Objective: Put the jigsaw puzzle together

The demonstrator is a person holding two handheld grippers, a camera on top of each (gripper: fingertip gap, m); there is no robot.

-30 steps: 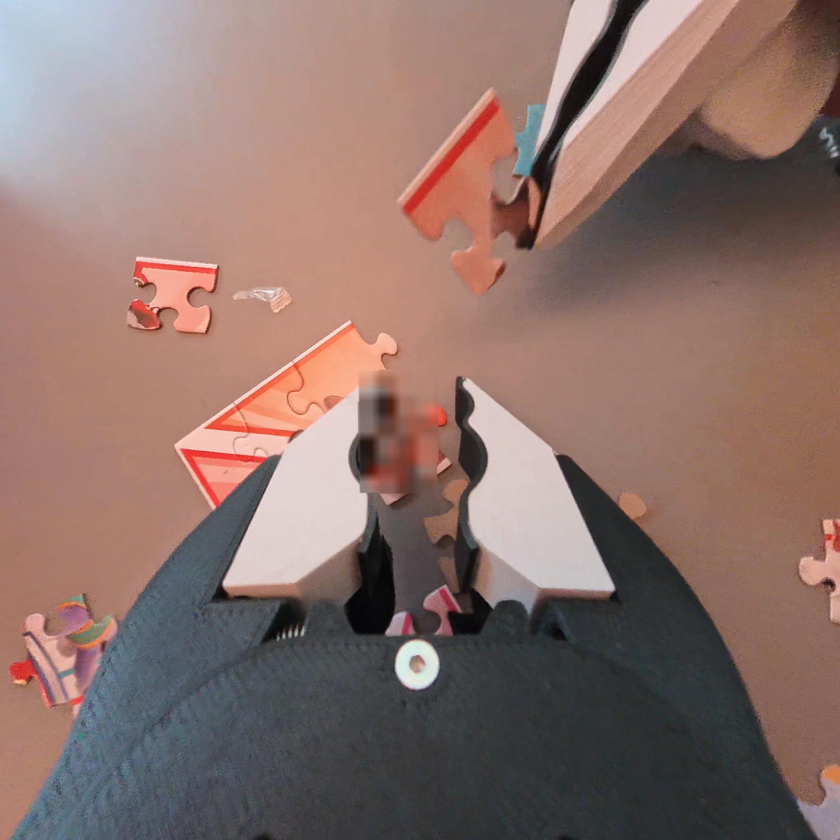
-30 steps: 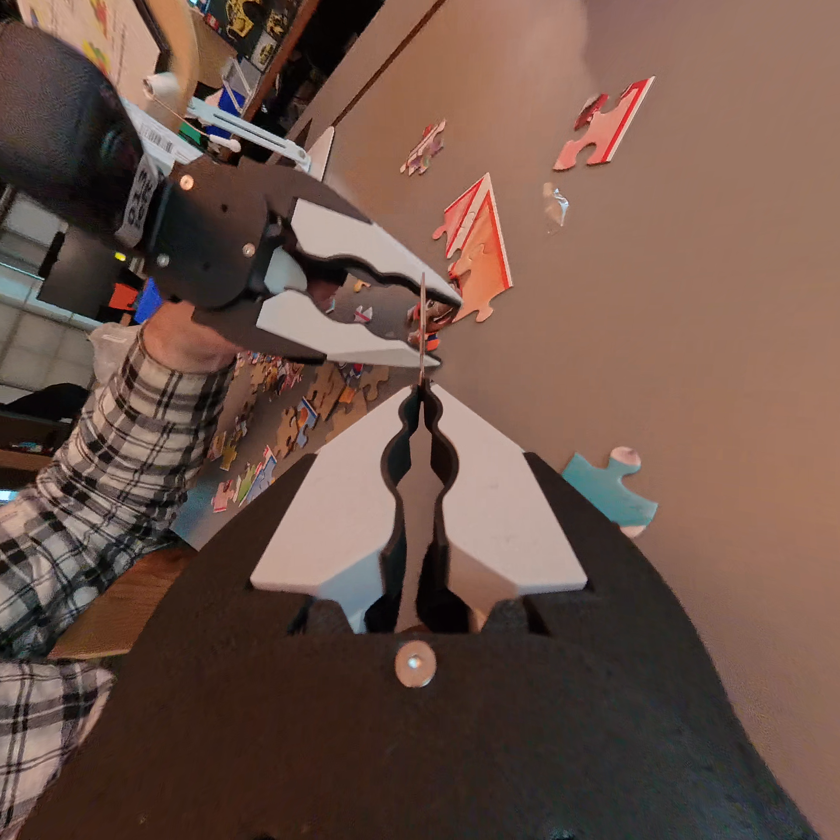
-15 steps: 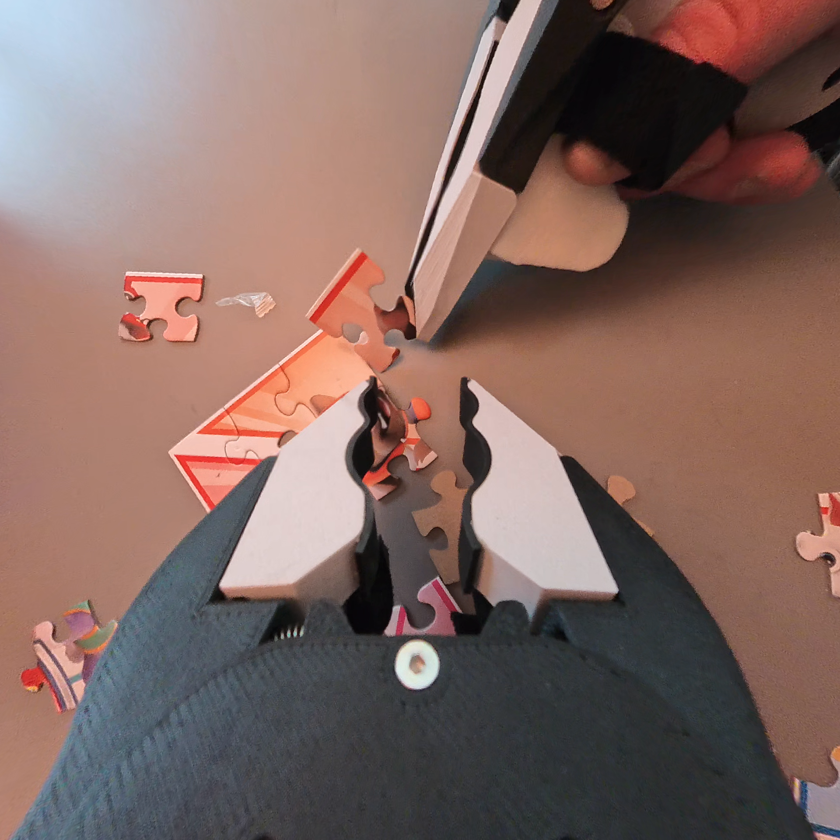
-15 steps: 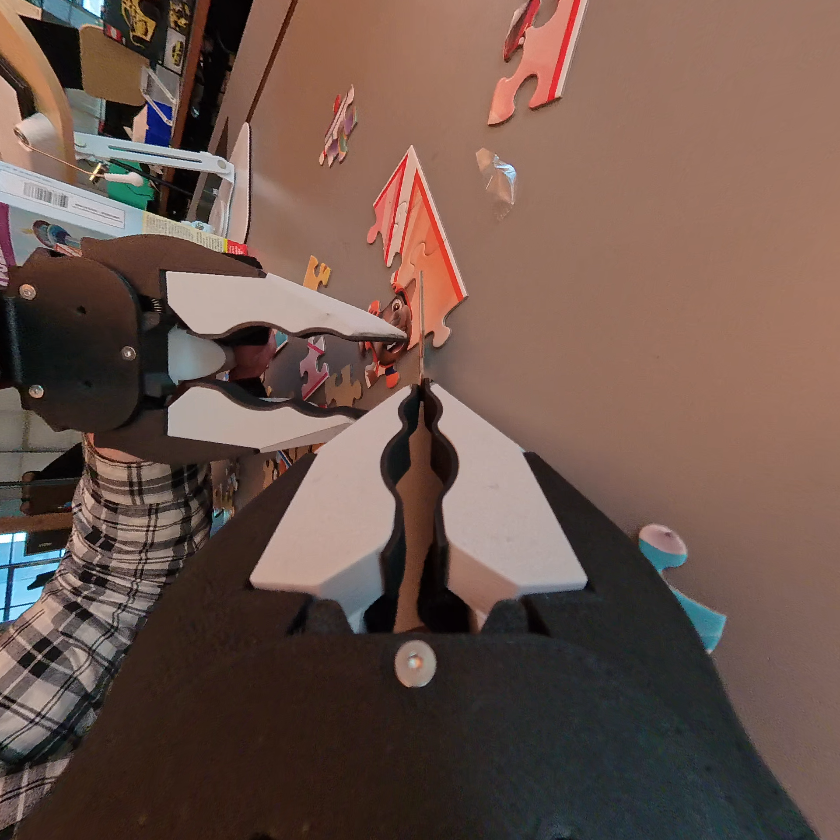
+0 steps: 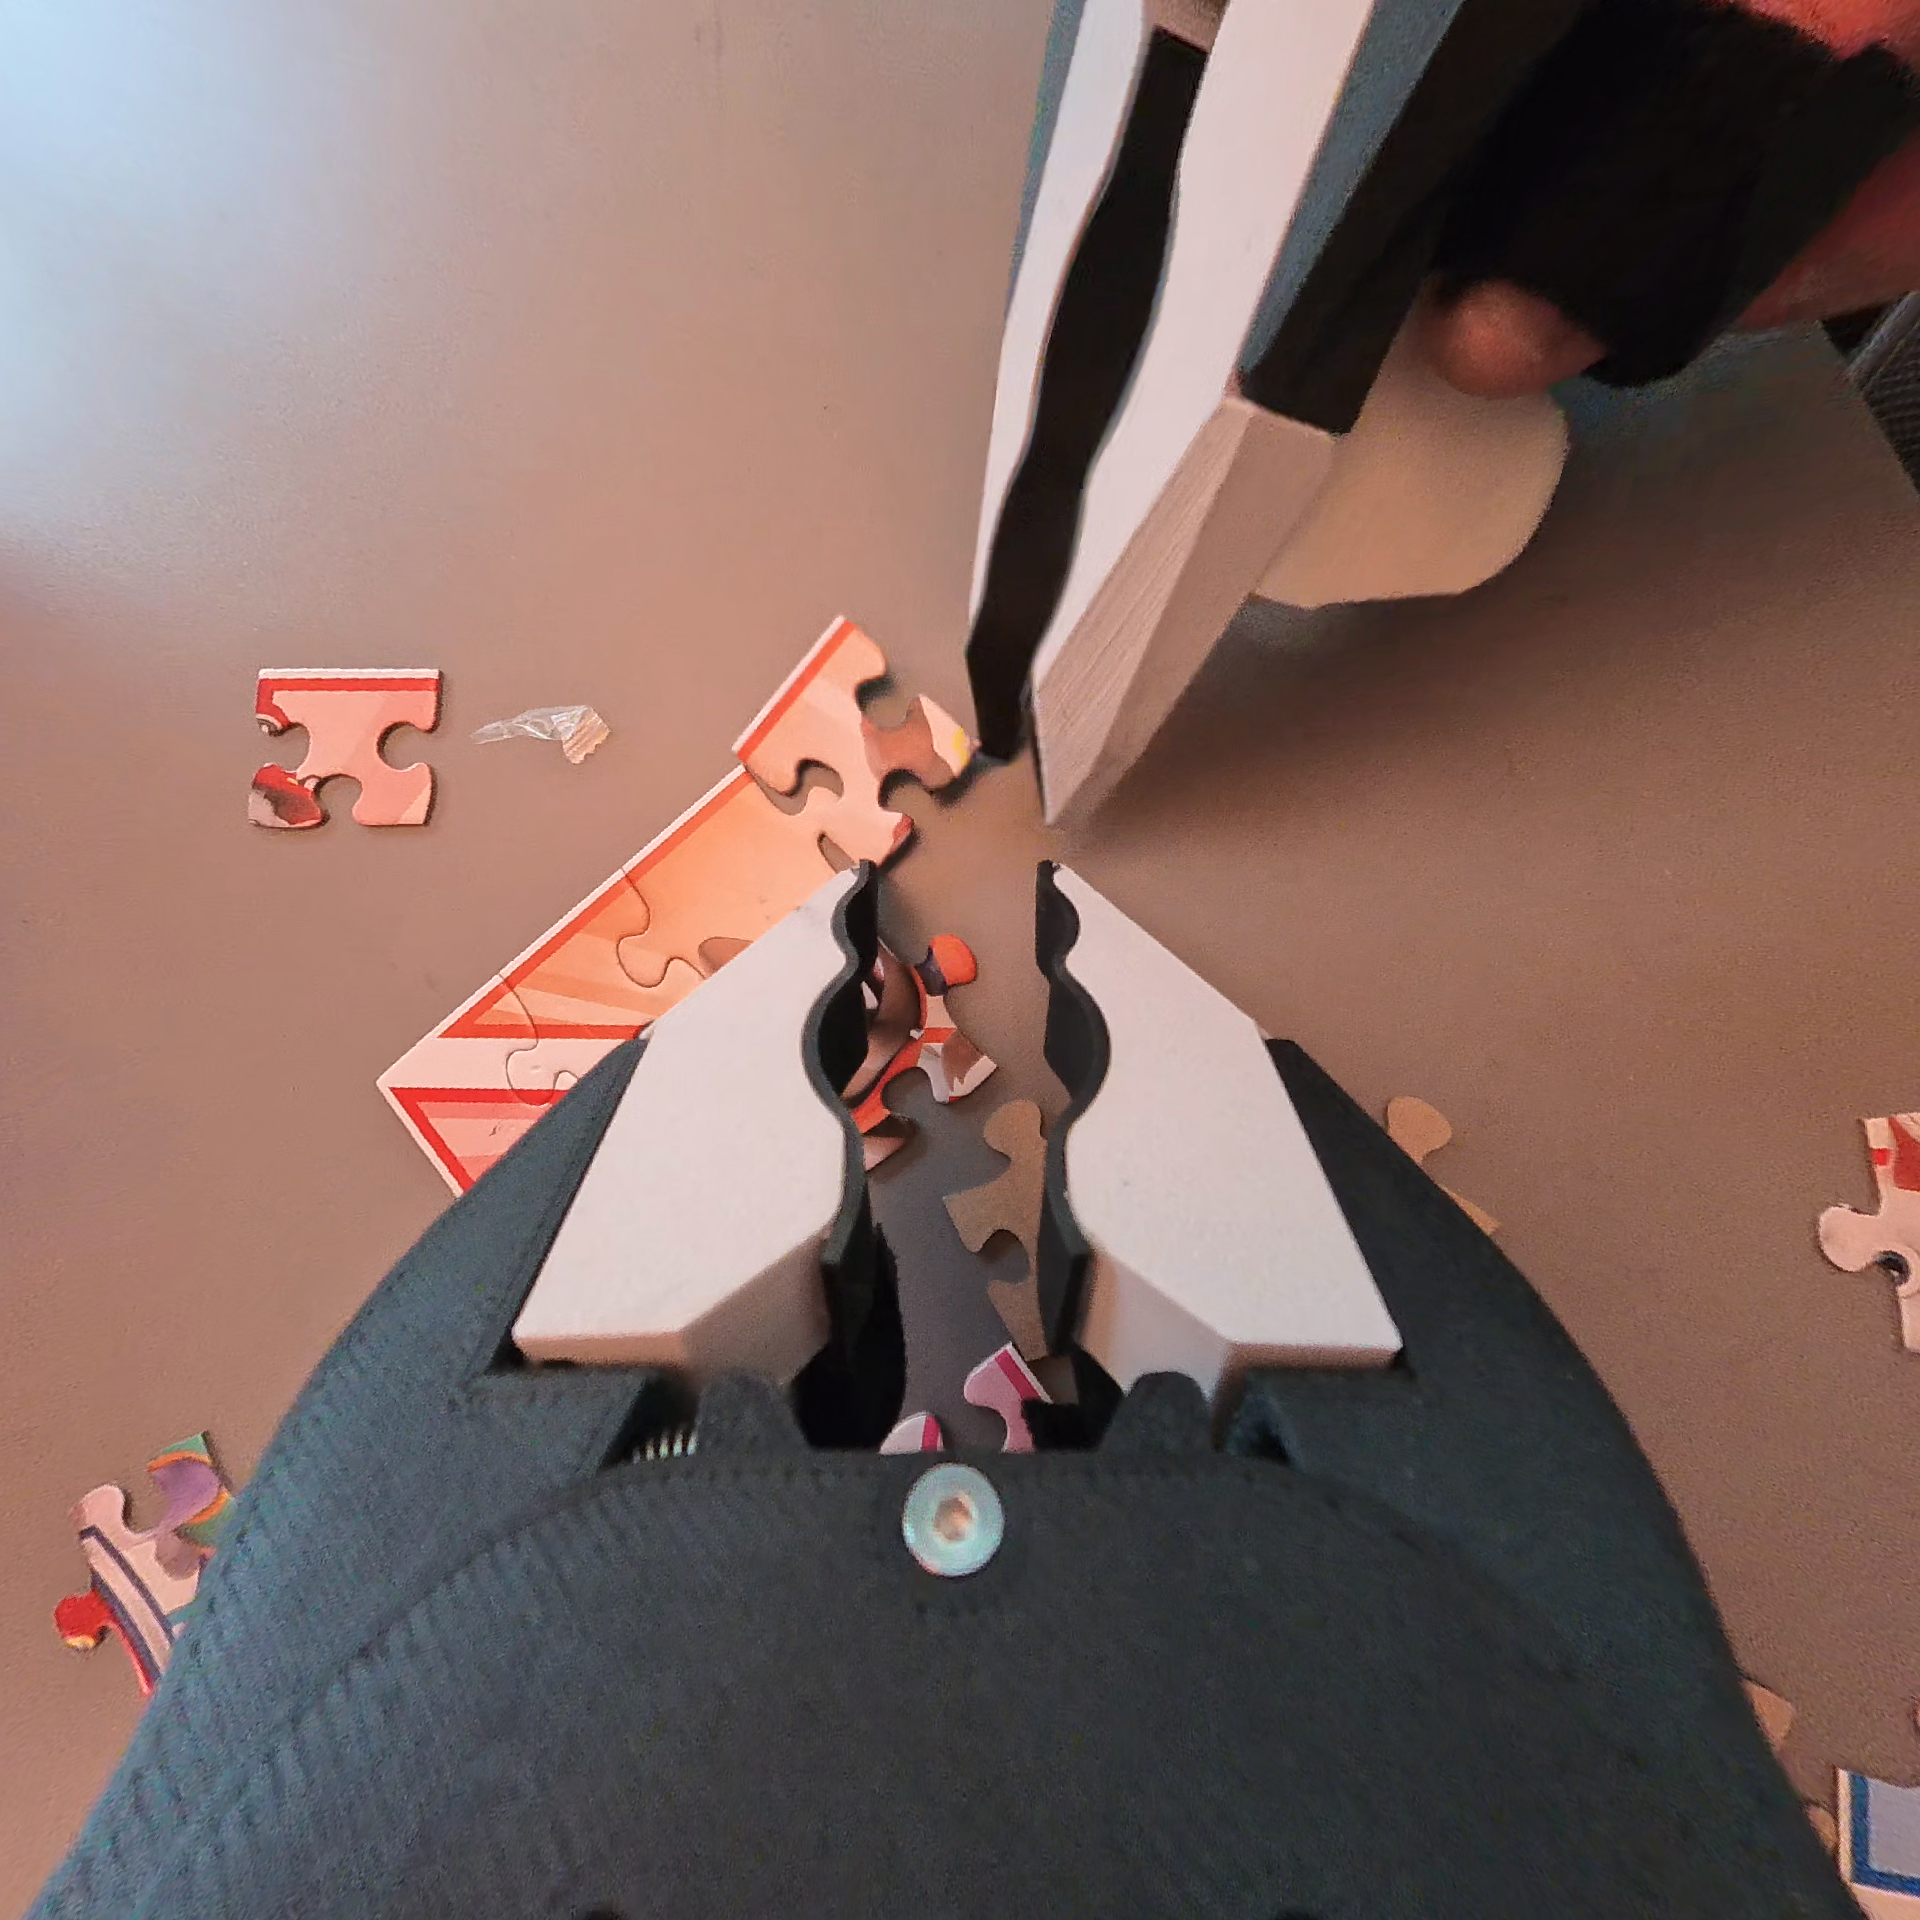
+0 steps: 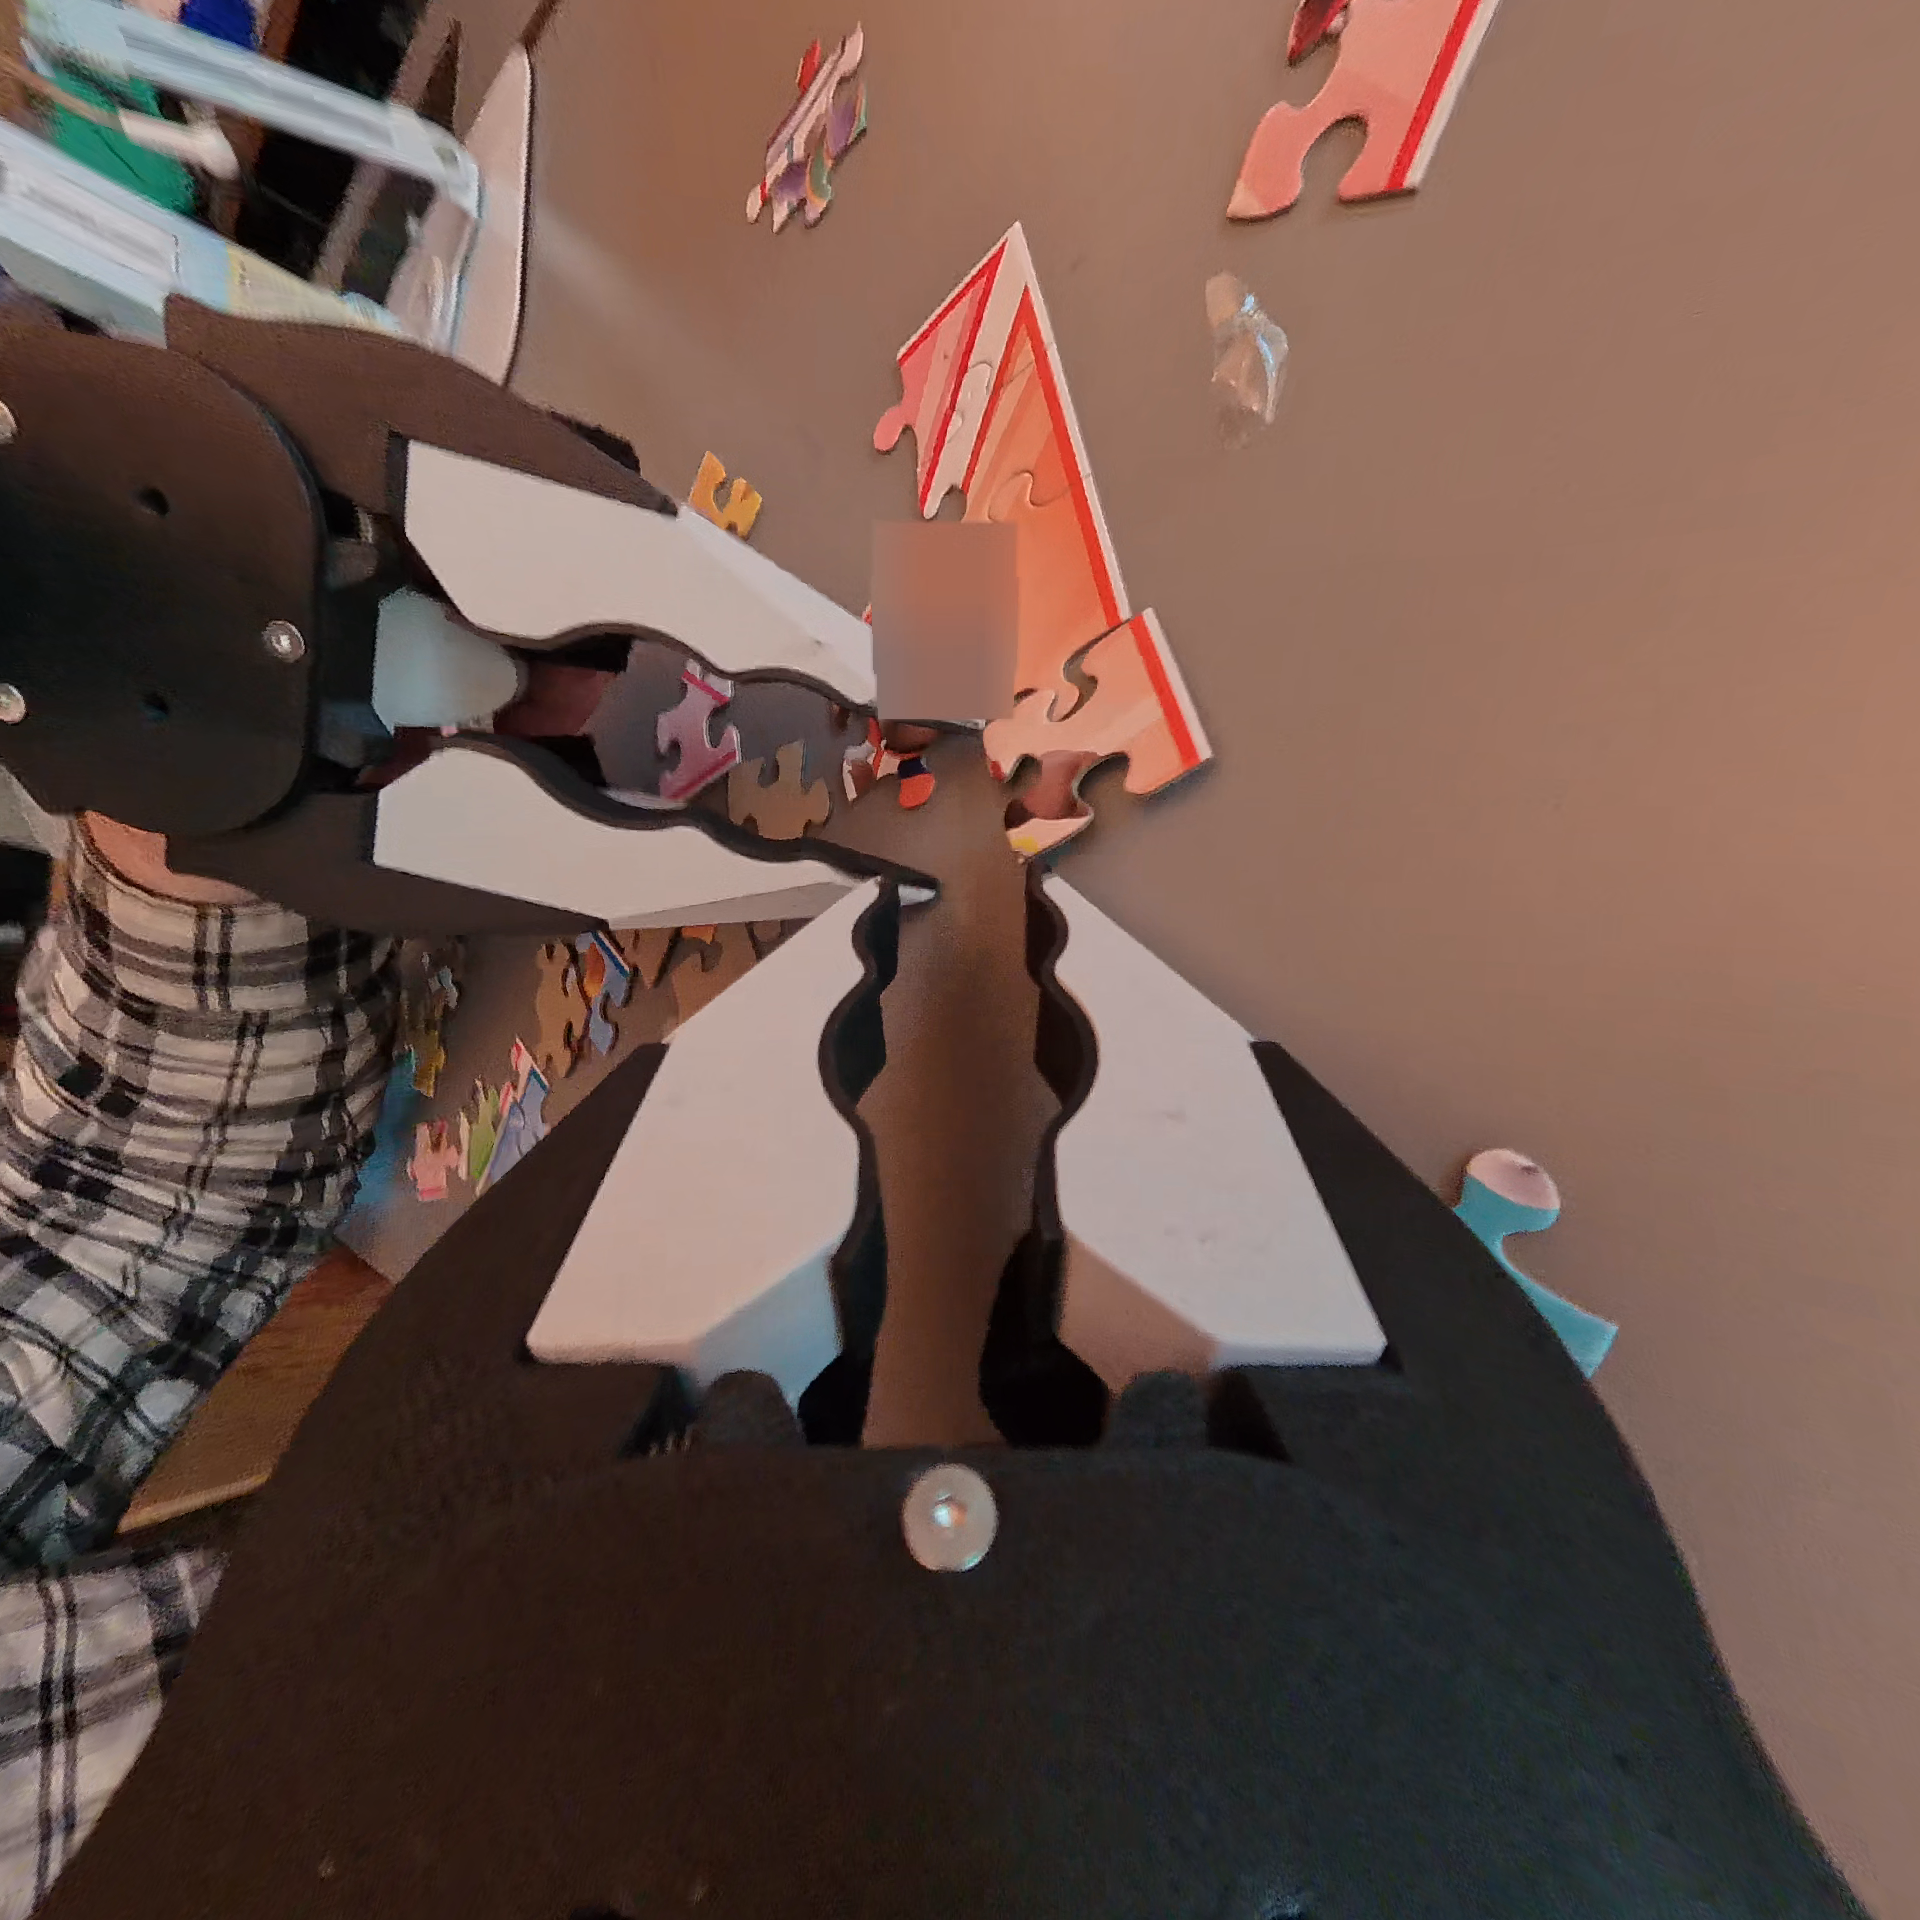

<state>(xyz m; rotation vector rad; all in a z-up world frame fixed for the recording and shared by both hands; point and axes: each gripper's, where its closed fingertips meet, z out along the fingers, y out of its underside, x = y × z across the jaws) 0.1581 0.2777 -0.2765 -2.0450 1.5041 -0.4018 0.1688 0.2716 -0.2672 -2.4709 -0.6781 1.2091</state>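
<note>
1. The right gripper [image 6: 954,883] stands with its white fingers parted to a moderate gap and nothing between them; only bare brown table [image 6: 1558,727] shows through.
2. Just ahead of its tips lies the orange cardboard edge piece with a red border stripe [image 6: 1101,707]. It sits flat against the end of the joined orange-and-red corner section of the jigsaw puzzle [image 6: 1023,416], which runs on away from the tips. From the left wrist view the same piece [image 5: 847,738] sits just beside the right gripper's tips [image 5: 1013,769], apparently released.
3. The left gripper [image 5: 956,883] is also moderately open and empty. It hovers over the near edge of the joined section, with a small multicoloured piece [image 5: 914,1023] on the table between its fingers.
4. Whether the edge piece's tabs are fully seated in the joined section cannot be told; a seam shows.
5. Risks, as I judge them:
   - the two sets of tips nearly meet, so either could knock the other;
   - a sideways brush by either finger could drag the new piece out or skew the whole section, since nothing pins it down;
   - pressing on a half-seated tab could bend the card.
</note>
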